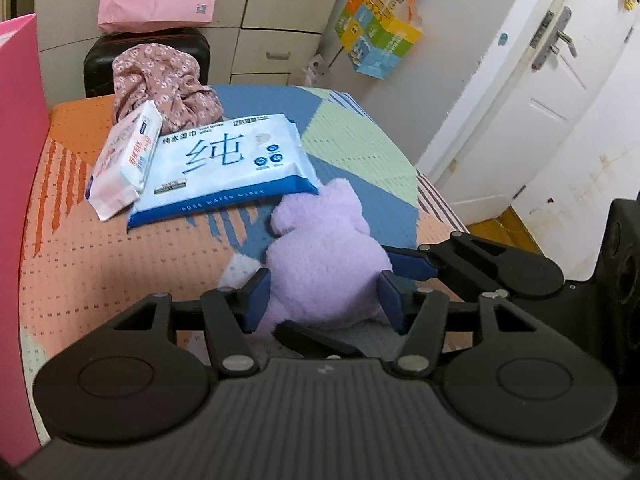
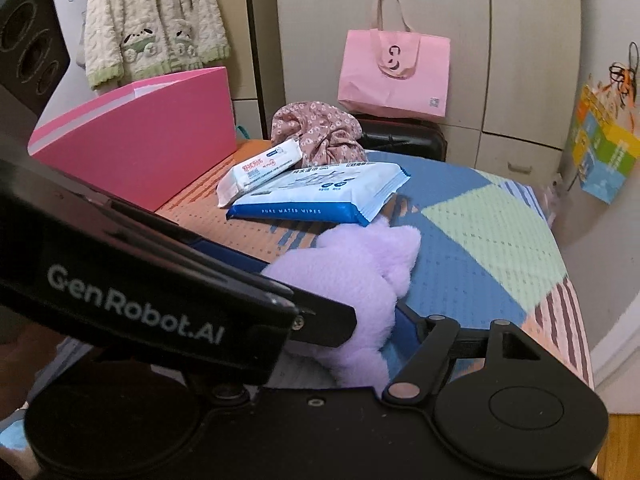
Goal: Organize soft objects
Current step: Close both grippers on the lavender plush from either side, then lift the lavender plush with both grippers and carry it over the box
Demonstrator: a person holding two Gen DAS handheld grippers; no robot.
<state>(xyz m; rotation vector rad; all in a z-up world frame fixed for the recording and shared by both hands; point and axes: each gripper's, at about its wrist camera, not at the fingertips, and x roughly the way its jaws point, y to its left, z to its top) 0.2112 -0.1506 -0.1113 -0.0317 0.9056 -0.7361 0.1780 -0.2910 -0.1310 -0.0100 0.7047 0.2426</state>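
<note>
A purple plush toy [image 1: 324,264] [image 2: 352,272] lies on the patterned mat [image 1: 100,260] near its front edge. My left gripper [image 1: 323,300] is shut on the toy's body, a blue pad pressing each side. In the right wrist view the left gripper's black body [image 2: 160,300] crosses the frame. My right gripper [image 2: 344,304] holds the same toy from the right. One blue finger [image 1: 412,260] lies against the fur; the other is mostly hidden under the toy. Behind lie a large blue wet-wipes pack [image 1: 224,164] [image 2: 320,192], a small tissue pack [image 1: 124,160] and a crumpled floral cloth [image 1: 172,76].
A pink box [image 2: 140,148] stands along the mat's left side. A pink tote bag [image 2: 394,76] sits on a black case [image 2: 404,140] behind the table. A white door [image 1: 540,100] and a hanging colourful bag [image 1: 380,40] are to the right.
</note>
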